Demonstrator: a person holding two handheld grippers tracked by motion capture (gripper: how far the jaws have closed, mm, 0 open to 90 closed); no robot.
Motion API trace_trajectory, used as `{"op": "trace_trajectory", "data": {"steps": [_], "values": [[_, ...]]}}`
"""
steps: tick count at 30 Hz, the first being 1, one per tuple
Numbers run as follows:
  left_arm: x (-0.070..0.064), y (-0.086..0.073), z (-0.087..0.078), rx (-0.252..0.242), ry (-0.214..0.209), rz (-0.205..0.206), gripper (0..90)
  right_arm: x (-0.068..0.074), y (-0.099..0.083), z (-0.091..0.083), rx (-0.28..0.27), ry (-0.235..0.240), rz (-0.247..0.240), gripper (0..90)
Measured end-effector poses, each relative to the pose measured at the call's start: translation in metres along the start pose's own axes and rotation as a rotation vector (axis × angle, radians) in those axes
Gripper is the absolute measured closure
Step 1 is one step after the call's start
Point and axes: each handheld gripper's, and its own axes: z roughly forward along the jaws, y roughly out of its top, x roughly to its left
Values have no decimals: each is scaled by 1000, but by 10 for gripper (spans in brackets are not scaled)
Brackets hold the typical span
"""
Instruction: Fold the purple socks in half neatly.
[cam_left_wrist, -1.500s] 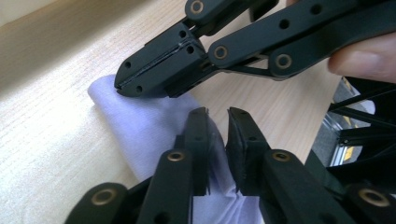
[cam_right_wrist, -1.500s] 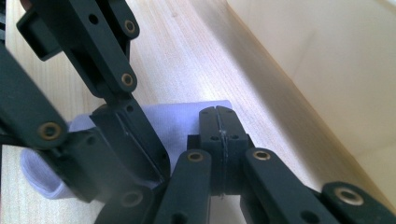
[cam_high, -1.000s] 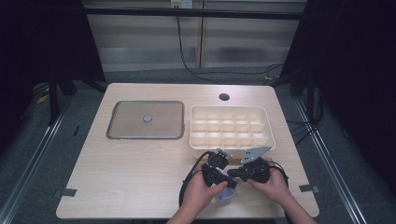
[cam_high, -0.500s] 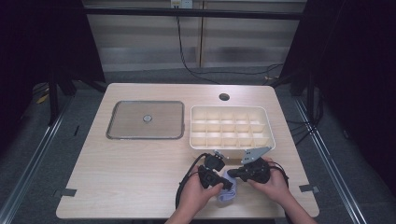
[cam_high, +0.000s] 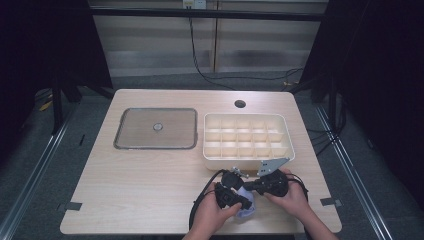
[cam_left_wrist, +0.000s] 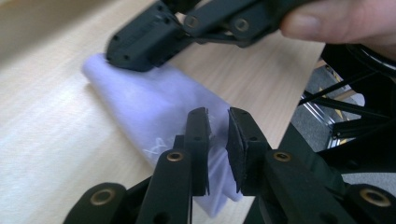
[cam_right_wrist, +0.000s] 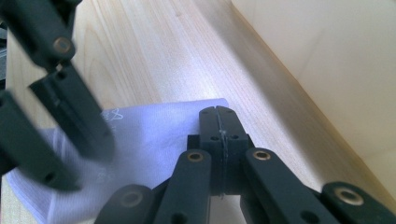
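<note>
Dark curtains stand around a pale wooden bench (cam_high: 150, 190). Near its front edge lies a small, thin white cloth (cam_left_wrist: 154, 112). The right gripper (cam_right_wrist: 218, 116) pinches one end. The left gripper (cam_left_wrist: 217, 122), slightly spread, straddles the other end.

L gripper (cam_high: 245, 201) pulled back toward table edge, cloth (cam_high: 246, 206) now showing more betw. grippers

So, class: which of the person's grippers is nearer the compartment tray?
Right. The right gripper lies just below the compartment tray's near wall, pinching the pale cloth; the left gripper sits farther toward the table's front edge.
</note>
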Motion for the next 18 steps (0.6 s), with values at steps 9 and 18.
{"op": "trace_trajectory", "data": {"steps": [9, 18], "values": [[-5, -7, 6, 17, 27, 13, 835, 2, 1, 3, 1, 13, -4, 900], [-6, -13, 0, 7, 15, 5, 824, 2, 1, 4, 3, 15, -14, 900]]}}
